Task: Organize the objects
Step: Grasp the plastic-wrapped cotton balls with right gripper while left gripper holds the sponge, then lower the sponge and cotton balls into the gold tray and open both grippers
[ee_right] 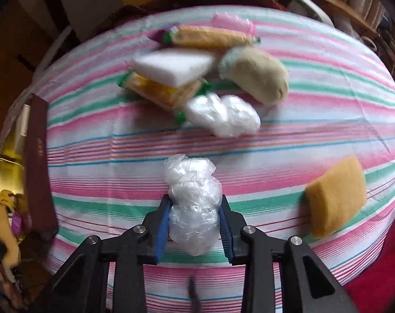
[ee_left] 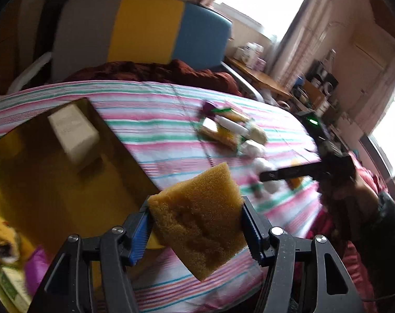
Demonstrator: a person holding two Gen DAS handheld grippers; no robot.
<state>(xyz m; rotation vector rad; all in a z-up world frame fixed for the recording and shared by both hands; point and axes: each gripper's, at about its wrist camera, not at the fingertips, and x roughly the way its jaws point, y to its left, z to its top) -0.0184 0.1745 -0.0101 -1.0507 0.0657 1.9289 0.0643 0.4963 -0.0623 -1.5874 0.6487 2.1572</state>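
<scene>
While my left gripper (ee_left: pixel 196 230) clamps a yellow sponge (ee_left: pixel 197 219) just beside the open box (ee_left: pixel 54 161), likely its destination, my right gripper (ee_right: pixel 194 224) squeezes a plastic bag wad (ee_right: pixel 193 203) over the striped sheet (ee_right: pixel 119 156), well apart from that box.

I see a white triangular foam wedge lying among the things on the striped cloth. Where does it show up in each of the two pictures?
Left wrist view: white triangular foam wedge, right of centre, blurred, atop the yellow packets.
Right wrist view: the wedge sits upper centre, resting on a yellow packet.
Shared landmark: the beige rolled cloth just right of it, on the striped cloth.
</scene>
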